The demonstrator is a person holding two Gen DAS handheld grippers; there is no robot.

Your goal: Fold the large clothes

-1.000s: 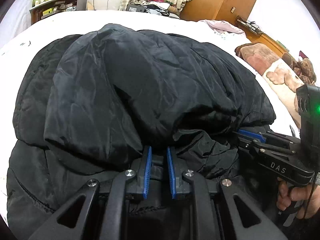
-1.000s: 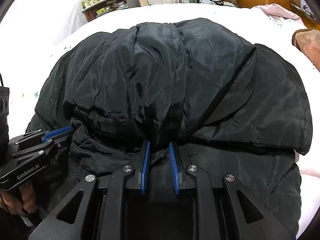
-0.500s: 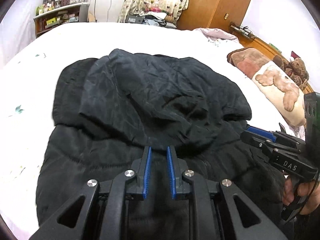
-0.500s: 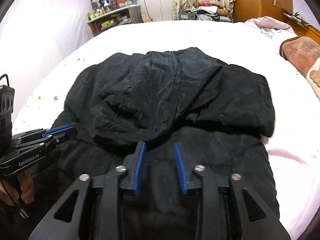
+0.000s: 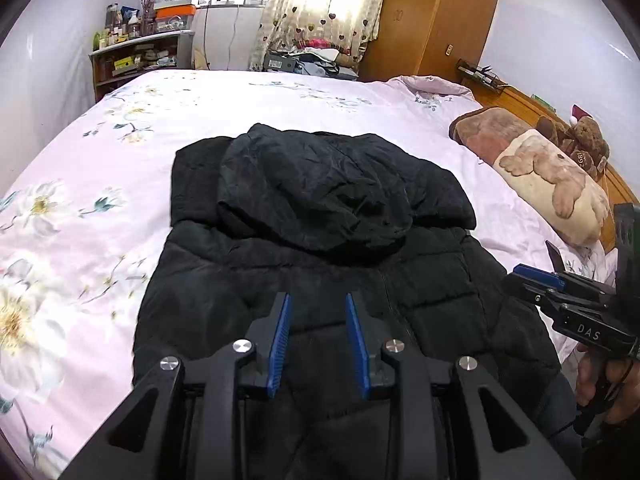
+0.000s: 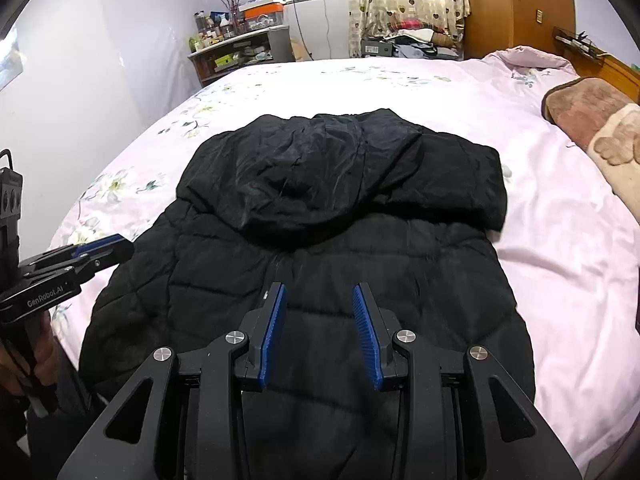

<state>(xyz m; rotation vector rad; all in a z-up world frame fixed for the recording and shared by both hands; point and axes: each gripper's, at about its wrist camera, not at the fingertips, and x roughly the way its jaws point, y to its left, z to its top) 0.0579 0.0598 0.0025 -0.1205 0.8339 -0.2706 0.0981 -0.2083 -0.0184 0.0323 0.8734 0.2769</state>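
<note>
Bedroom setting: pale walls, a wooden wardrobe (image 5: 436, 20) at the far right, heart-print curtains (image 5: 328, 4) over the window, and a cluttered shelf unit (image 5: 136, 60) by the far left corner of the bed. A large bed (image 5: 100, 152) with a pink floral sheet fills most of both views and carries everything below.

Black padded jacket (image 6: 320, 240) lies flat along the middle of the bed, reaching from its near edge toward its centre. Its hood (image 6: 312, 176) is folded down over the upper body, lining side up, with creases visible. Quilted panels and a centre zip line show on the body below the hood.

Along the right edge of the bed lies a brown and cream bear-print pillow (image 5: 544, 176), with a brown teddy bear (image 5: 580, 140) beside it against the wooden bed frame. A pink quilt (image 5: 428, 84) is bunched at the far right corner.

Left gripper (image 5: 317, 338) hangs above the lower body of the jacket; its jaws are opening, blue pads apart, nothing between them and no contact with the fabric. Right gripper (image 6: 319, 334) hangs likewise over the lower body nearer the right edge, jaws parted by a clear gap and empty. Each tool appears at the side of the other's view, held by a hand (image 5: 600, 380) on its grip.
</note>
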